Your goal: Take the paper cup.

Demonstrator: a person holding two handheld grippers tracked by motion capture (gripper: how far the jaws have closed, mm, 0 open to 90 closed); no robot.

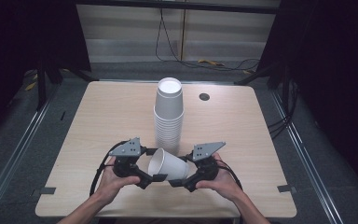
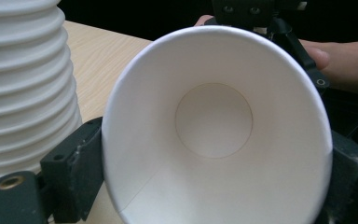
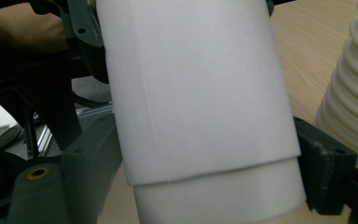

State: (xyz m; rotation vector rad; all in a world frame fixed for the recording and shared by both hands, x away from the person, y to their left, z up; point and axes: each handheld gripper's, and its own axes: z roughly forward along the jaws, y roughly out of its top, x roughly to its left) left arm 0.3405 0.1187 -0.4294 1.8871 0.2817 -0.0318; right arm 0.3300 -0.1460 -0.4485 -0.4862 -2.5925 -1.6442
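A single white paper cup [image 1: 168, 164] lies sideways above the table's front, held between both grippers. My left gripper [image 1: 154, 164] has its jaws on either side of the cup's rim. In the left gripper view I look straight into the cup's mouth [image 2: 214, 121], and both pads of this left gripper [image 2: 216, 168] touch its wall. My right gripper [image 1: 182, 169] grips the cup near its base. The cup's outer wall [image 3: 200, 93] stands between the jaws of that right gripper [image 3: 209, 165], which press on both sides.
A tall stack of white paper cups [image 1: 168, 116] stands upright at the table's middle, just behind the held cup and close to both grippers [image 2: 23, 84] [image 3: 354, 102]. The wooden table [image 1: 112, 121] has a round cable hole [image 1: 204, 96] at the back right.
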